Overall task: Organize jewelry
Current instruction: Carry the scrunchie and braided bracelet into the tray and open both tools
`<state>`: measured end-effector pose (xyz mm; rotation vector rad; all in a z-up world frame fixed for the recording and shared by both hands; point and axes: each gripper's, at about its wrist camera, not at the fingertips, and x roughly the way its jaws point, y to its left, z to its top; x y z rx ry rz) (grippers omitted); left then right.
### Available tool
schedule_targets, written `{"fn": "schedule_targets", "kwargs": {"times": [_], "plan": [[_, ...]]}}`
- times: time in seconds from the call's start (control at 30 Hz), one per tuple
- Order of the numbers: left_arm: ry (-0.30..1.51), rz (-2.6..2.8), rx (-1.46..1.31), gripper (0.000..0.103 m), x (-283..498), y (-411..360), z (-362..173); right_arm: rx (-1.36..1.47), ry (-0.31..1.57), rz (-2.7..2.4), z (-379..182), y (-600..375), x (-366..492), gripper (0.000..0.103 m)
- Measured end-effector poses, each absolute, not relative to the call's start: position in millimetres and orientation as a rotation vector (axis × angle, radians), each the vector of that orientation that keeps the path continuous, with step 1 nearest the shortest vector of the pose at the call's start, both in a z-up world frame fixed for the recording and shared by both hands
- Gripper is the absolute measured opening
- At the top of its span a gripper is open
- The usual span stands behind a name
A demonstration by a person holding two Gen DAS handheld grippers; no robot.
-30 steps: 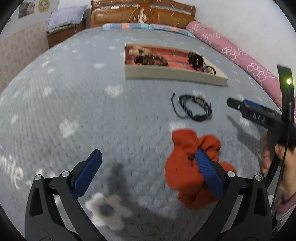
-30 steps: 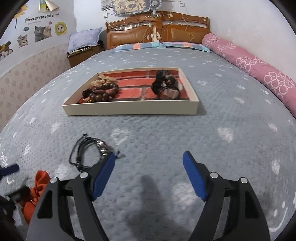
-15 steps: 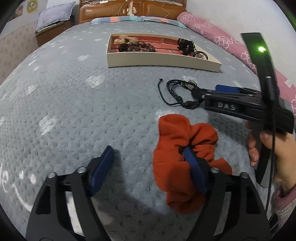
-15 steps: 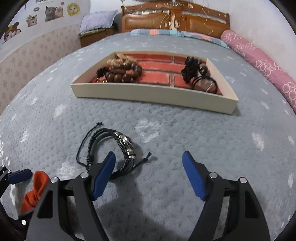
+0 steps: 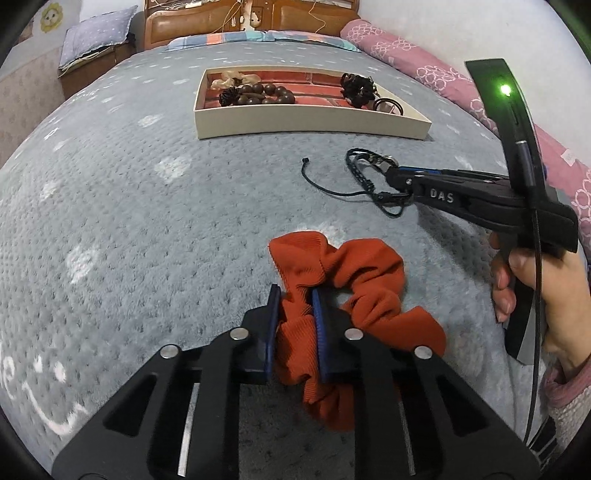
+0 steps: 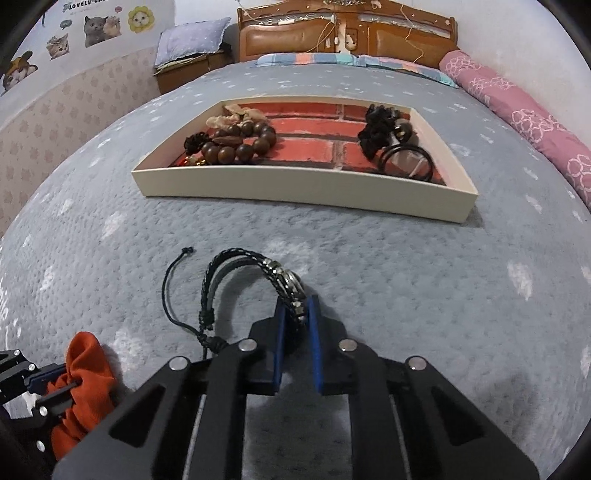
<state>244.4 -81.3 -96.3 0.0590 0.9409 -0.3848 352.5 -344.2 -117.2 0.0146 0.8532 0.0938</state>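
Note:
An orange scrunchie (image 5: 369, 273) lies on the grey blanket, and my left gripper (image 5: 295, 291) is closing with its blue pads pressing a fold of it. A black braided bracelet (image 6: 240, 258) with a metal clasp lies further right. My right gripper (image 6: 295, 306) is closing with its pads pinching the clasp side. In the left wrist view the right gripper (image 5: 395, 181) reaches in from the right onto the bracelet (image 5: 365, 173). Beyond both stands a cream tray (image 6: 295, 184) with a brick-pattern floor.
The tray holds brown wooden beads (image 6: 240, 144), a beige scrunchie (image 6: 229, 114), a black scrunchie (image 6: 380, 125) and black hair ties (image 6: 406, 162). A pink bolster (image 6: 517, 122) lines the right edge. A wooden headboard (image 6: 343, 33) is at the back. A person's hand (image 5: 535, 288) grips the right handle.
Both grippers went from wide open to nearly shut. The left took hold of the orange scrunchie, and the right moved forward and took hold of the black bracelet.

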Motion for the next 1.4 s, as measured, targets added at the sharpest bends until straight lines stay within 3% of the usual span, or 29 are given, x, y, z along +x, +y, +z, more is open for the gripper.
{"fn": "schedule_targets", "kwargs": {"times": [0.43, 0.9, 1.13, 1.4], "plan": [[0.867, -0.358, 0.034, 0.01, 279.1, -69.0, -55.6, 0.045, 0.782, 0.053, -83.0, -386.0, 353.8, 0.012], [0.756, -0.312, 0.025, 0.01, 390.1, -78.4, 2.6, 0.067, 0.702, -0.014, -34.8, -409.2, 412.4, 0.012], [0.769, -0.304, -0.016, 0.01, 445.0, -92.3, -6.3, 0.075, 0.673, -0.06, -20.4, -410.1, 452.6, 0.012], [0.807, -0.258, -0.01, 0.01, 482.4, -106.8, -43.6, 0.089, 0.724, -0.064, -62.6, -399.4, 483.7, 0.012]]}}
